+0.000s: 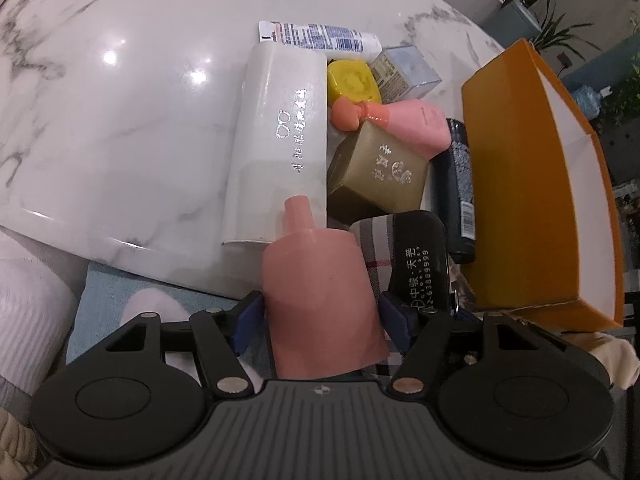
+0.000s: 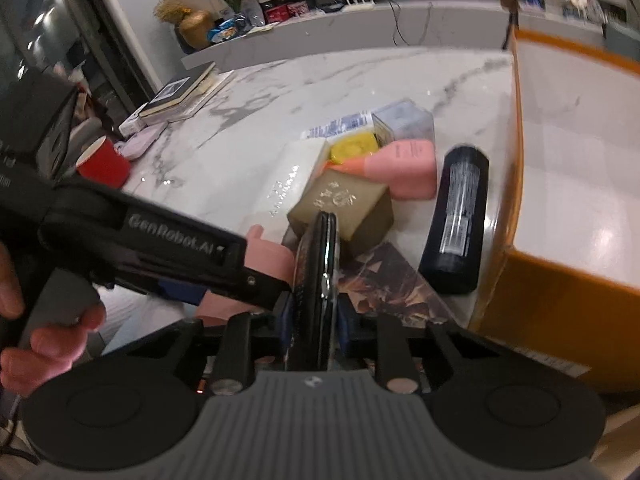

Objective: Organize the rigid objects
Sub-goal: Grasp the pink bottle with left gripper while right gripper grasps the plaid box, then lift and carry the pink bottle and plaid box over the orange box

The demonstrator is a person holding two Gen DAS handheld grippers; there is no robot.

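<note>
My left gripper [image 1: 322, 312] is shut on a pink bottle [image 1: 320, 296], neck pointing forward, held at the near edge of the marble table [image 1: 120, 120]. My right gripper [image 2: 316, 320] is shut on a thin black case [image 2: 316, 280] held on edge; in the left wrist view it shows as a black case with white print [image 1: 420, 264]. On the table lie a white box [image 1: 280, 140], an olive box [image 1: 376, 172], a second pink bottle [image 1: 404, 124], a yellow lid [image 1: 352, 80], a clear box [image 1: 404, 68], a tube [image 1: 320, 36] and a dark can [image 1: 460, 188].
An orange box [image 1: 500, 184] with a white inside stands open at the right of the pile. Books [image 2: 180, 92] and a red cup [image 2: 104, 164] sit at the table's far left. The left gripper body [image 2: 140, 240] crosses the right wrist view.
</note>
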